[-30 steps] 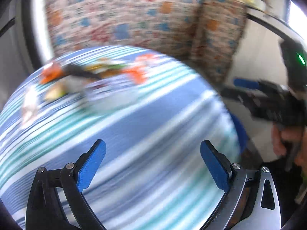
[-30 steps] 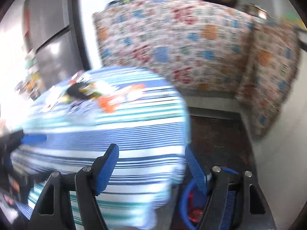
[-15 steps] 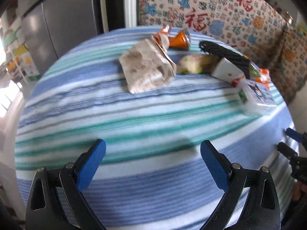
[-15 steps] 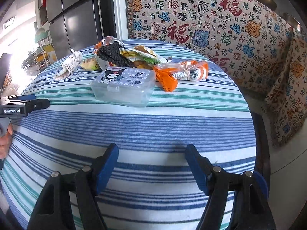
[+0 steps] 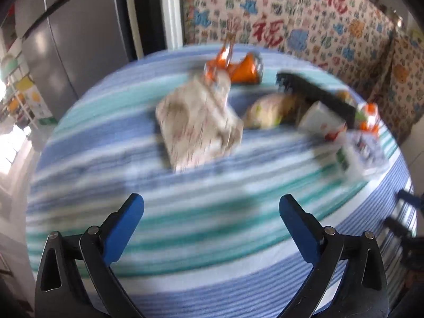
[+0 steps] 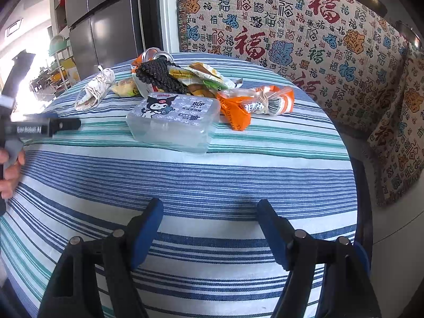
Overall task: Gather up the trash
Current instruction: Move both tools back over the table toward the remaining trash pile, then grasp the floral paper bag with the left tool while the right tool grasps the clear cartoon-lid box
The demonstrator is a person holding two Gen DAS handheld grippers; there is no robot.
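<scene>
A pile of trash lies on the far half of a round table with a blue-striped cloth (image 6: 212, 180). It holds a crumpled paper bag (image 5: 197, 123) (image 6: 95, 91), a clear plastic box with a cartoon lid (image 6: 173, 120), an orange wrapper (image 6: 254, 104), a black knitted piece (image 6: 161, 75), a can (image 6: 152, 55) and snack packets (image 6: 209, 75). My left gripper (image 5: 212, 212) is open and empty, short of the paper bag. My right gripper (image 6: 209, 221) is open and empty over the near cloth, short of the box. The left gripper's fingers (image 6: 50, 126) show at the left of the right wrist view.
A sofa with a patterned throw (image 6: 304, 34) wraps the table's far and right sides. A grey fridge (image 6: 106, 26) stands at the back left. The floor (image 6: 394, 259) shows at the right, beyond the table edge.
Both grippers have come closer to the trash pile. The left wrist view is blurred by motion now and the paper bag looms larger. Both grippers stay open.
</scene>
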